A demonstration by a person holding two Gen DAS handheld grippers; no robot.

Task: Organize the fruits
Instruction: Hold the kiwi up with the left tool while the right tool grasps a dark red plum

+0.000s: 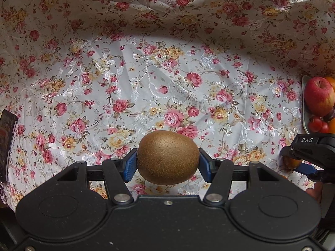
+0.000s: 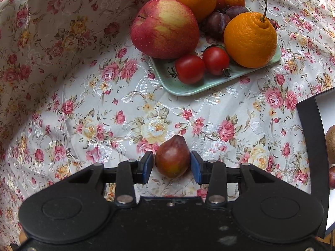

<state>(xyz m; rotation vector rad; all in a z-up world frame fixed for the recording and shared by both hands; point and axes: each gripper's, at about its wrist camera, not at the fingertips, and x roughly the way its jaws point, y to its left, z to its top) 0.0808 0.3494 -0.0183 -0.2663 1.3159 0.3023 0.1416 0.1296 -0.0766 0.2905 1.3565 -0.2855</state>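
The left gripper (image 1: 167,166) clamps a brown kiwi (image 1: 168,157) between its blue pads, above the floral cloth (image 1: 146,79) covering the table. The right gripper (image 2: 171,165) grips a small dark-red pear (image 2: 172,156), also over the cloth. Farther along the table, a pale green plate (image 2: 182,87) carries an apple (image 2: 164,28), two oranges (image 2: 250,39), tomatoes (image 2: 189,69) and plums (image 2: 217,21).

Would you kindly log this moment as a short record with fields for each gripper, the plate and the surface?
left gripper: shut on kiwi
right gripper: shut on small red pear
plate: pale green, holding apple, two oranges, two tomatoes, plums
surface: floral tablecloth
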